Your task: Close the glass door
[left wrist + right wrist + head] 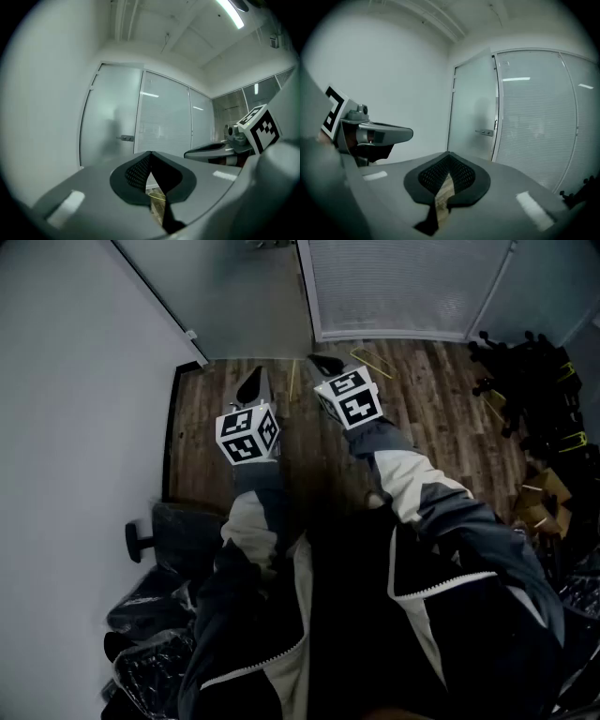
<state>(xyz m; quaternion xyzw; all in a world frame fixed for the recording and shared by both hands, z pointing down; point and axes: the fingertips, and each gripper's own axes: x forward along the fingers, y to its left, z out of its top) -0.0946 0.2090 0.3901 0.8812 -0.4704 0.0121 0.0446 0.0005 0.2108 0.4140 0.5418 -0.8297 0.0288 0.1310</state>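
Note:
The frosted glass door stands ahead of me, with a metal handle at its right edge. It looks flush with the blind-covered glass partition beside it. The door and its handle also show in the left gripper view. From the head view, the door lies beyond both grippers. My left gripper and right gripper are held side by side over the wooden floor, short of the door and touching nothing. Both are shut and empty, their fingertips meeting.
A white wall runs along the left. Black stands and gear and cardboard crowd the right side. Black plastic-wrapped items sit at my lower left. A thin yellow loop lies on the wooden floor near the partition.

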